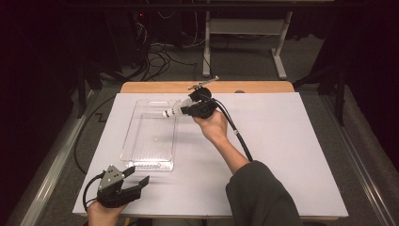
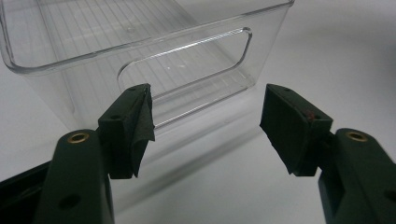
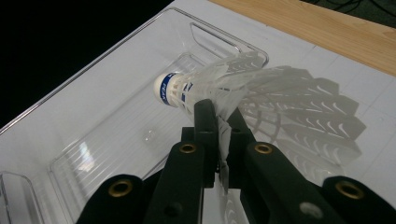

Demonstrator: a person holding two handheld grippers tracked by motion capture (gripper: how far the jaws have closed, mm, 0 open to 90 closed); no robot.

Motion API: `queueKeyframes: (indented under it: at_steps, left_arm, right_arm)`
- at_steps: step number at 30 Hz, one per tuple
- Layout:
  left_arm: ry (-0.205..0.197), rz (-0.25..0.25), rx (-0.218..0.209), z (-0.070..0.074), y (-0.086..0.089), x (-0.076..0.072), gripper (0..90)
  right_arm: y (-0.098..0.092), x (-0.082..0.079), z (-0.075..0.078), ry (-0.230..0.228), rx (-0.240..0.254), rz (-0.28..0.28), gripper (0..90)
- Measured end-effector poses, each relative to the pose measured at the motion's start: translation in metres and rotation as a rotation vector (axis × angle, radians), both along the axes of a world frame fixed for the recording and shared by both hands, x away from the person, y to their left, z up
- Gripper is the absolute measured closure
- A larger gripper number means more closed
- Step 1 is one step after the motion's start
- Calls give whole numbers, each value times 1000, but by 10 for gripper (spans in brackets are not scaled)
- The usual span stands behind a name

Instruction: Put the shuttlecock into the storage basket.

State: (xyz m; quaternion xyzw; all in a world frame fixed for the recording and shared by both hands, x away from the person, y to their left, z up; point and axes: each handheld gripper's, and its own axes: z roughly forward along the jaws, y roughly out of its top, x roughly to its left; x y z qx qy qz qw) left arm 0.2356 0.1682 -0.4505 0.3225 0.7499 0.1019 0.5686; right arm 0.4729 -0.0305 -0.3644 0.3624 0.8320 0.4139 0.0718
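your right gripper point(image 3: 219, 140) has its black jaws clamped on the skirt of a white feathered shuttlecock with a blue band round its cork point(image 3: 224, 88), holding it over the far right edge of the clear rectangular plastic tray point(image 1: 141, 157) on the white table point(image 1: 282, 155). your left gripper point(image 2: 205, 126) sits near the tray's near end, jaws wide apart on nothing, facing its handle cutout.
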Motion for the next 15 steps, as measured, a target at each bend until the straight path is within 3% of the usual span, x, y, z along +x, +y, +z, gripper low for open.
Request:
queueKeyframes:
  at_steps: [15]
  left_arm:
    - [9,-6,-13,1,-1,-2,355]
  right_arm:
    - [29,7,-2,-9,-27,14,889]
